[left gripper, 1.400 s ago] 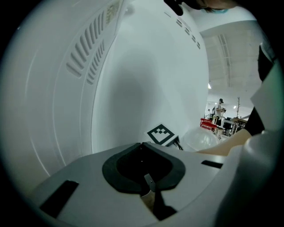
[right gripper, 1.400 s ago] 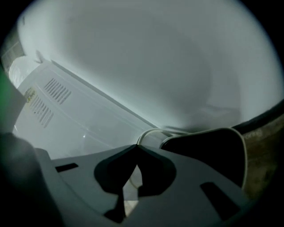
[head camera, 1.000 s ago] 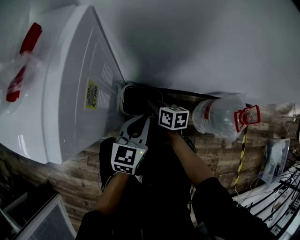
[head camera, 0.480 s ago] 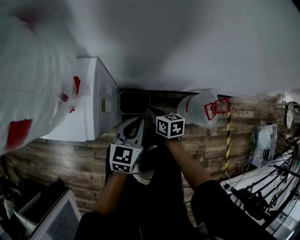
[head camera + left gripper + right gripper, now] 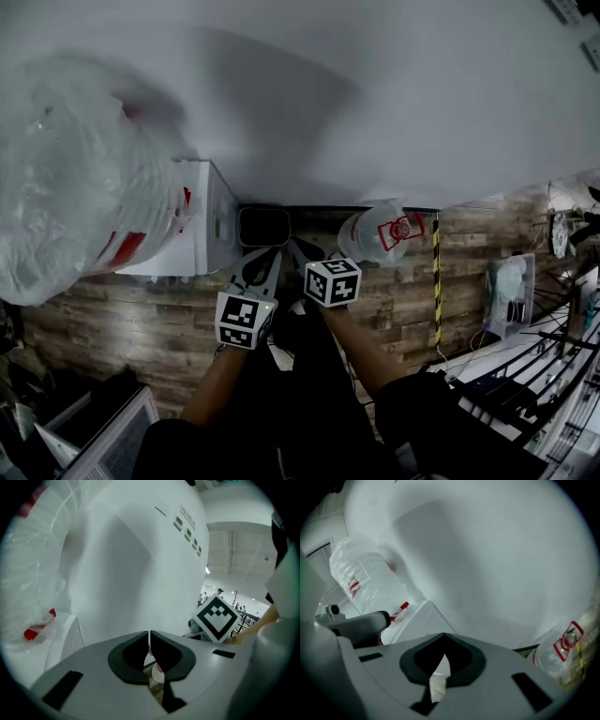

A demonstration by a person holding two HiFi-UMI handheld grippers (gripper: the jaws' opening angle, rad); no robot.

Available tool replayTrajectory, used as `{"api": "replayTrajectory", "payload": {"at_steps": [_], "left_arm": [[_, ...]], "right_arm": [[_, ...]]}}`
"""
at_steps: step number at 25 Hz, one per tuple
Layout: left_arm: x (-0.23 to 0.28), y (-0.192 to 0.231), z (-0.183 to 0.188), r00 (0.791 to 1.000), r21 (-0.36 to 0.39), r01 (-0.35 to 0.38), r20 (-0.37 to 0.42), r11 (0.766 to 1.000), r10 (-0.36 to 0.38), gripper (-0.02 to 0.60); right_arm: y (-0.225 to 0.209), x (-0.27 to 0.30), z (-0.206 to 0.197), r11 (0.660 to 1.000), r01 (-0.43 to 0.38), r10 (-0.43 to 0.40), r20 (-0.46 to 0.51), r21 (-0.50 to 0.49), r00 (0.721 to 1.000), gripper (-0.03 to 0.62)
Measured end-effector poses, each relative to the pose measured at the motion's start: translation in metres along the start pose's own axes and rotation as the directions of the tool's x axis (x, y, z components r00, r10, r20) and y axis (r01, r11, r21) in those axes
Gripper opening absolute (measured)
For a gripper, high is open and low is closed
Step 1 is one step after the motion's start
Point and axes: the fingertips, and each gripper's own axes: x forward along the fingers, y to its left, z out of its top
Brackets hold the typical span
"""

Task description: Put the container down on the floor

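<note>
Standing on the floor [image 5: 131, 328], the container [image 5: 263, 226] is seen at 12 o'clock of the left gripper [image 5: 273, 255] and 11 o'clock of the right gripper [image 5: 294, 247] — both pressed together, empty.

Wood-plank floor along the foot of a white wall

The plank floor [image 5: 122, 319] carries a white cabinet [image 5: 208, 220] standing against the wall, with a black open-topped bin [image 5: 263, 226] just beside it on the right. Further right along the wall a clear water jug [image 5: 375, 234] with a red-printed label lies on its side on the planks. Just past the jug, a yellow-and-black striped tape strip [image 5: 436, 281] runs out from the wall across the boards. Beyond it lie a clear plastic bag [image 5: 504, 292] and a tangle of dark cables [image 5: 525, 375]. A white slatted panel [image 5: 112, 436] sits at the near left corner.
</note>
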Motion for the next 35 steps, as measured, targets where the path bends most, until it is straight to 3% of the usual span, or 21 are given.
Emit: {"api": "replayTrajectory", "payload": {"at_steps": [7,17,22,27,35], "left_arm": [[-0.027,-0.027,0.047,1.0,0.021,0.022,0.017,1.0,-0.022,0.025],[-0.049,-0.068,0.064,0.998,0.043,0.017,0.062,0.999,-0.02,0.025],[-0.05,-0.081,0.067,0.996,0.026,0.008,0.088,1.0,-0.01,0.025],[-0.047,-0.097,0.072,0.992,0.062,0.078,0.096,0.995,-0.083,0.025],[-0.052,-0.087,0.075,0.993,0.075,0.082,0.082,0.994,-0.088,0.025]], "right_arm": [[0.034,-0.075,0.041,1.0,-0.003,0.0,0.113,0.02,0.994,0.011],[0.052,-0.153,0.023,1.0,-0.02,0.024,0.184,-0.024,0.983,0.009],[0.049,-0.172,0.02,0.999,-0.025,0.03,0.204,-0.022,0.979,0.009],[0.042,-0.181,0.018,1.0,0.005,-0.007,0.22,0.008,0.975,0.009],[0.055,-0.18,0.036,0.998,0.039,-0.025,0.254,-0.05,0.967,0.009]]}}
